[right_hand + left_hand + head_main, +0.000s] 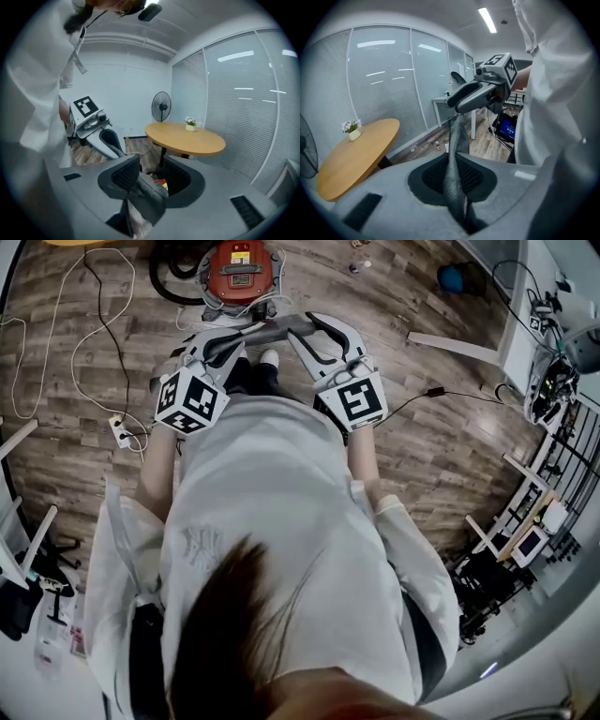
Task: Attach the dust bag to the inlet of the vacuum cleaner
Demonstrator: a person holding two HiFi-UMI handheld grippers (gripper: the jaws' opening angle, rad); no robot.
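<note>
In the head view the red vacuum cleaner [242,273] stands on the wood floor just ahead of me. Both grippers are held out in front of my white-clad body, and a grey dust bag [269,327] is stretched between them. My left gripper [234,341] is shut on the dust bag [457,140], which runs as a taut strip from its jaws [457,185] up to the right gripper [452,101]. My right gripper [302,332] is open: its pads stand apart, with a fold of the dust bag [145,192] lying loosely between them [150,176].
A black hose [173,287] curls beside the vacuum. White cables and a power strip [120,432] lie on the floor to the left. A round wooden table [187,138] with a small plant, a standing fan [161,107], glass walls and a white desk [440,101] surround the spot.
</note>
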